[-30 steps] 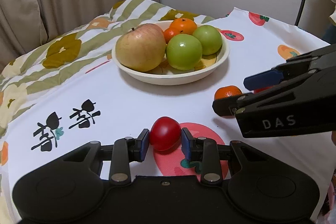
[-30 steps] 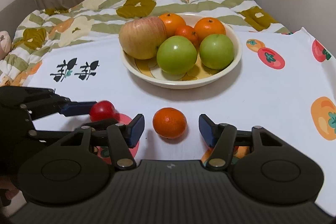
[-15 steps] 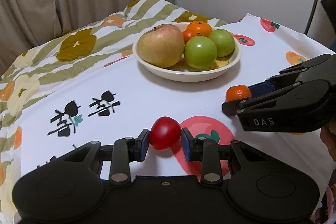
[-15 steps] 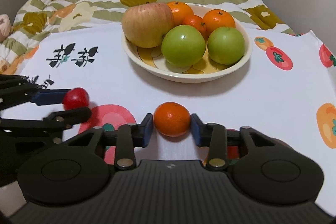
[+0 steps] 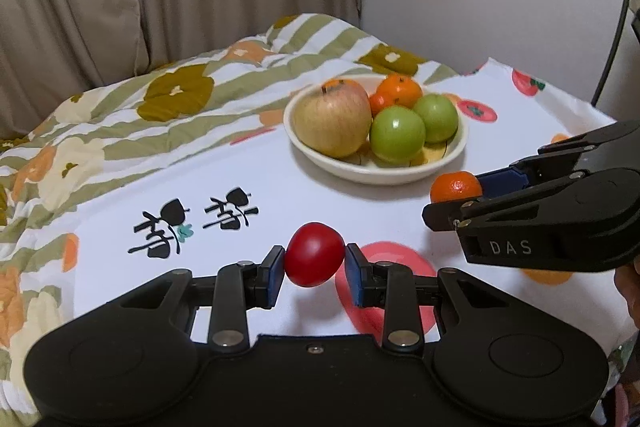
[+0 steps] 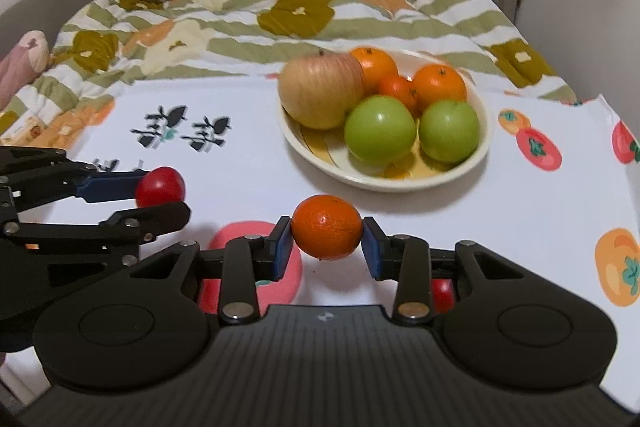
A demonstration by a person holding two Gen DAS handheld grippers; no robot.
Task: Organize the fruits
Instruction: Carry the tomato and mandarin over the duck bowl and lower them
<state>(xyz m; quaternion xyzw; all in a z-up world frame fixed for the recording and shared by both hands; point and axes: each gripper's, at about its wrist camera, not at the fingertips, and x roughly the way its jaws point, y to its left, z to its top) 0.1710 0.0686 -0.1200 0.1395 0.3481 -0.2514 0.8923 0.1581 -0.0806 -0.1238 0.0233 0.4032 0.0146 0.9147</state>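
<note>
Fruits both gripped now: my right hand-held gripper [image 6: 326, 247] just clamped the mandarin [image 6: 326, 227], left hand-held gripper [image 5: 314, 273] w/ red tomato [image 5: 314, 254], both lifted off surface [image 5: 280, 187]; bowl [image 5: 400, 174] next.

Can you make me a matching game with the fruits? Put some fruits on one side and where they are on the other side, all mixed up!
Things:
1. red fruit
2. loose orange
3. green apples
4. printed persimmon

Places:
A. in the bowl
B. held in the right tool
C. flat on the tablecloth
D. held in the left tool

Pairs: 1-D, 2-B, 3-A, 4-C
</note>
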